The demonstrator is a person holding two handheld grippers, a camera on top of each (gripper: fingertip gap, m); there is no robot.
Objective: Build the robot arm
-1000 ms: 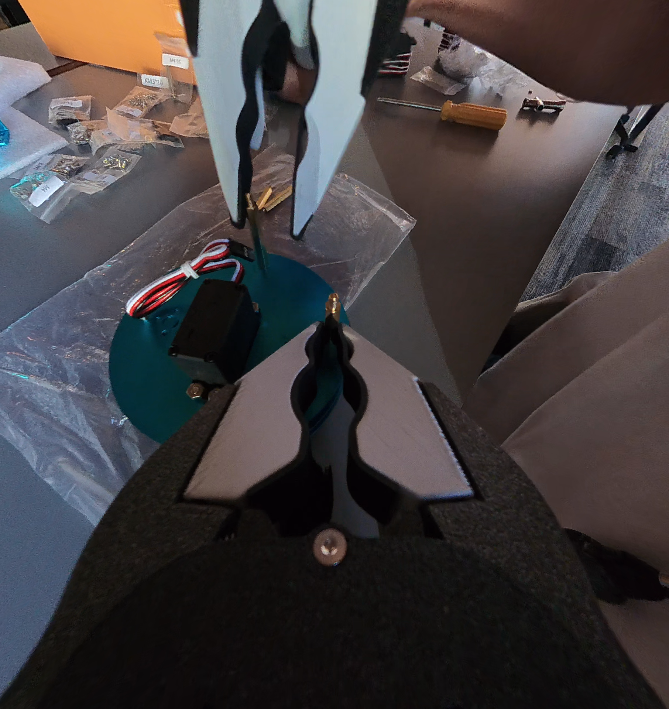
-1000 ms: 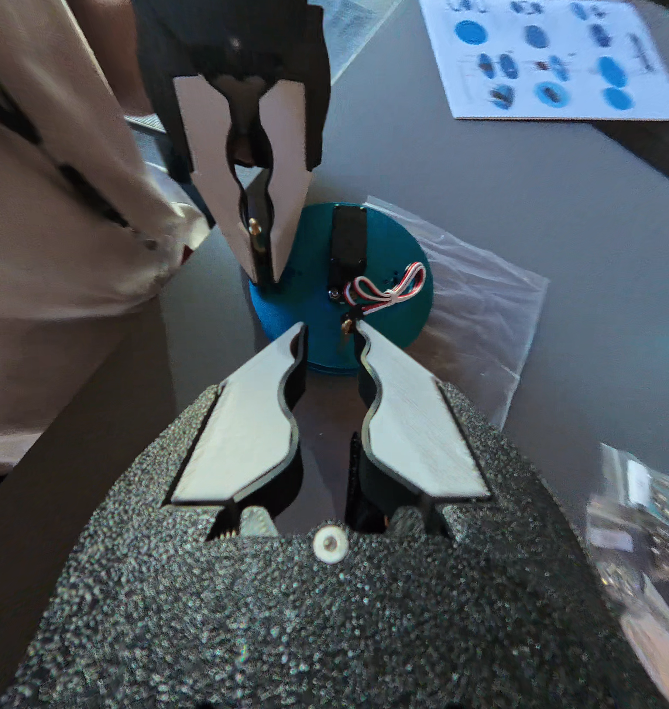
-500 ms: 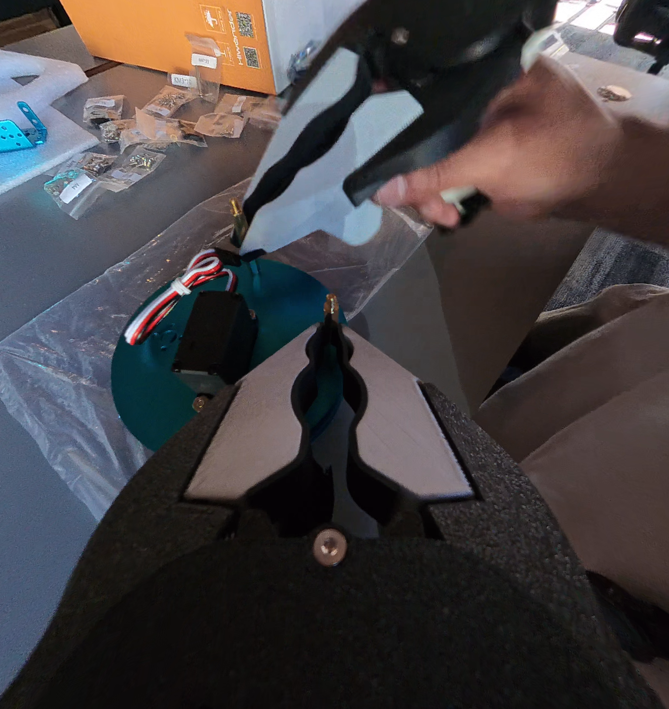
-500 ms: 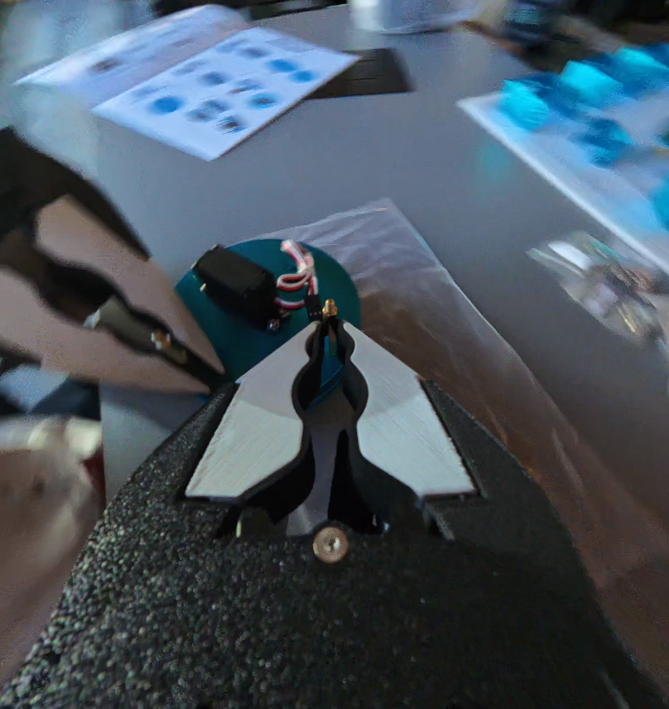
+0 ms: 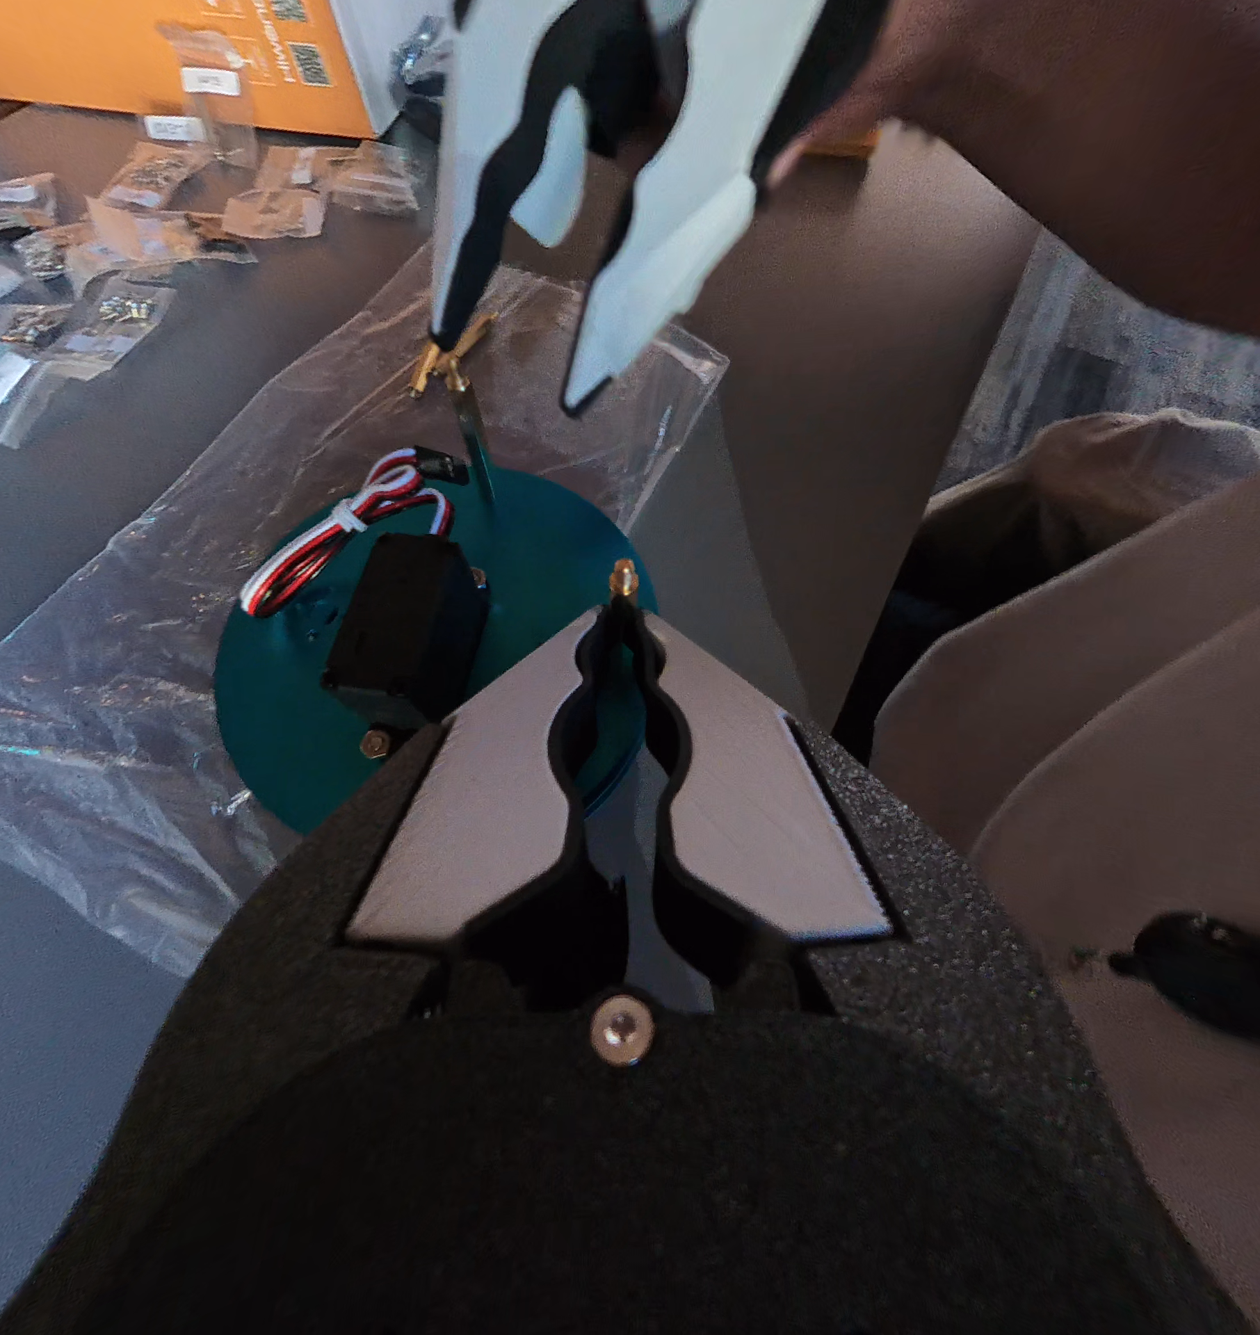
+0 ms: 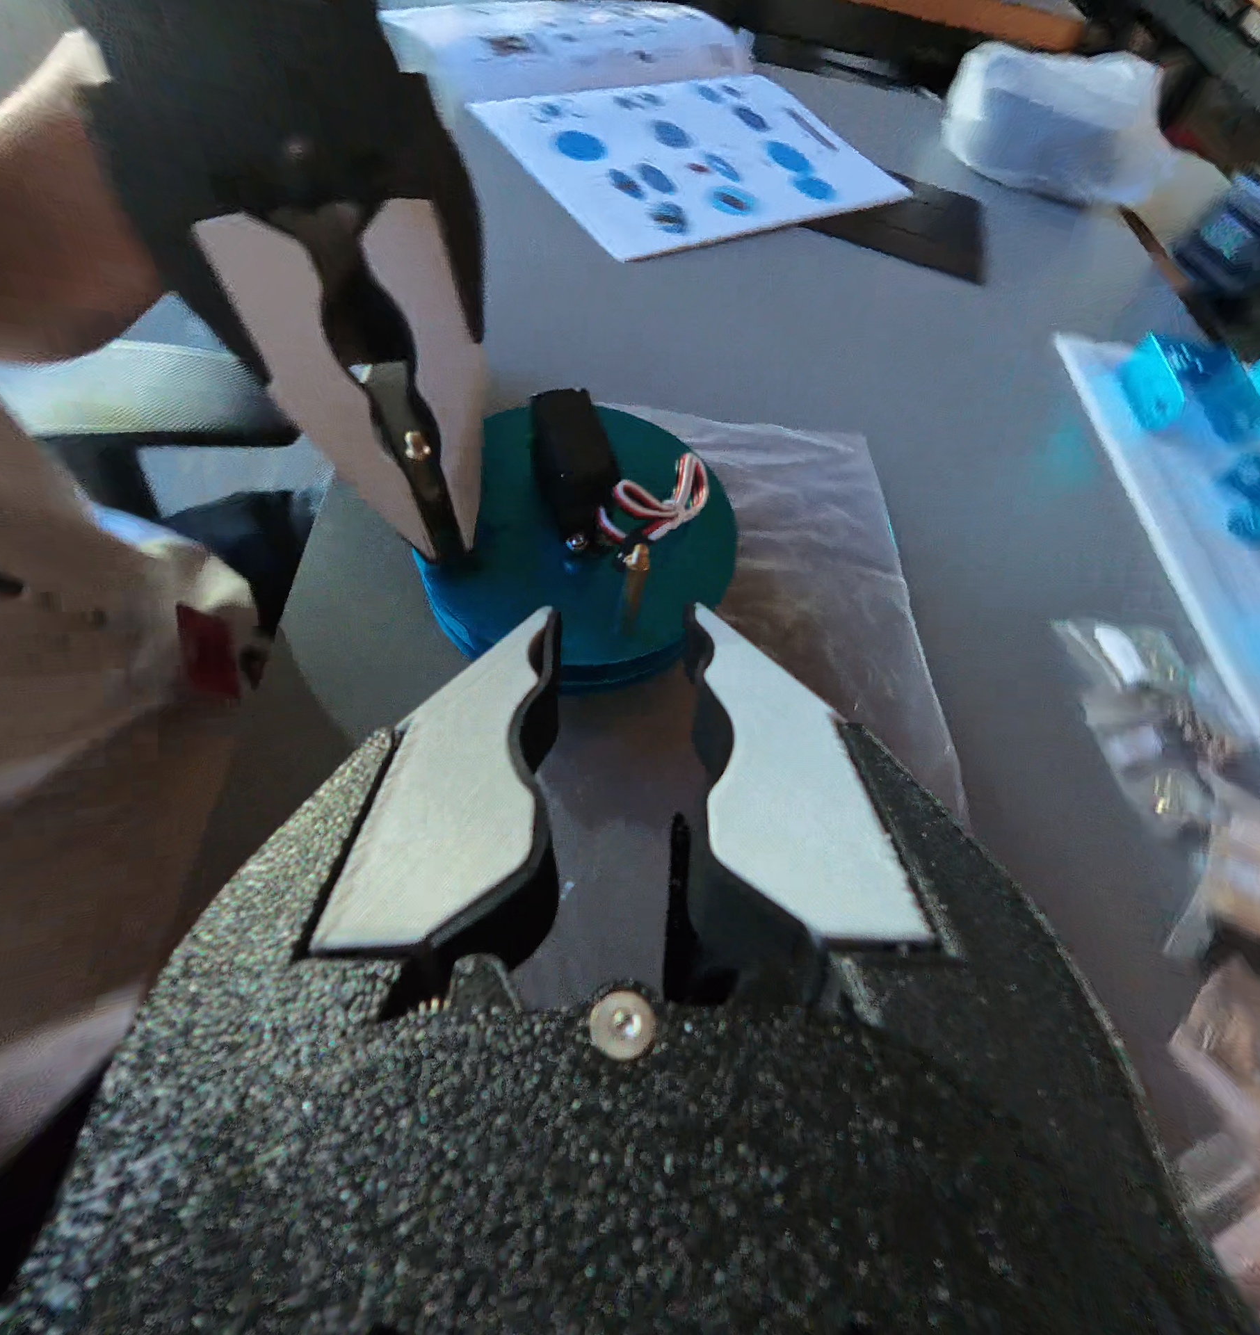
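Note:
A teal round disc (image 5: 540, 534) lies on a clear plastic bag and carries a black servo (image 5: 407, 636) with a red, white and black cable (image 5: 338, 534). My left gripper (image 5: 616, 614) is shut on a brass standoff (image 5: 621, 578) at the disc's near edge; it also shows in the right wrist view (image 6: 443, 545). My right gripper (image 6: 620, 621) is open and empty. A second thin brass standoff (image 6: 634, 585) stands upright on the disc (image 6: 540, 578) just beyond its fingertips. In the left wrist view the right gripper (image 5: 515, 372) hangs over that standoff (image 5: 472, 433).
The plastic bag (image 5: 107, 722) spreads over the grey table. Loose brass standoffs (image 5: 432, 361) lie on it. Small hardware bags (image 5: 107, 217) and an orange box (image 5: 107, 58) sit behind. A printed sheet (image 6: 685, 159) and blue metal parts (image 6: 1227, 433) lie farther off. A person's leg (image 5: 1118, 722) is close by. Spacing between my two grippers at the tips: around 7 cm.
The right gripper was shut on the thin standoff half a second ago; now it is open and has swung back upright. The standoff stands free. The left gripper has kept its hold.

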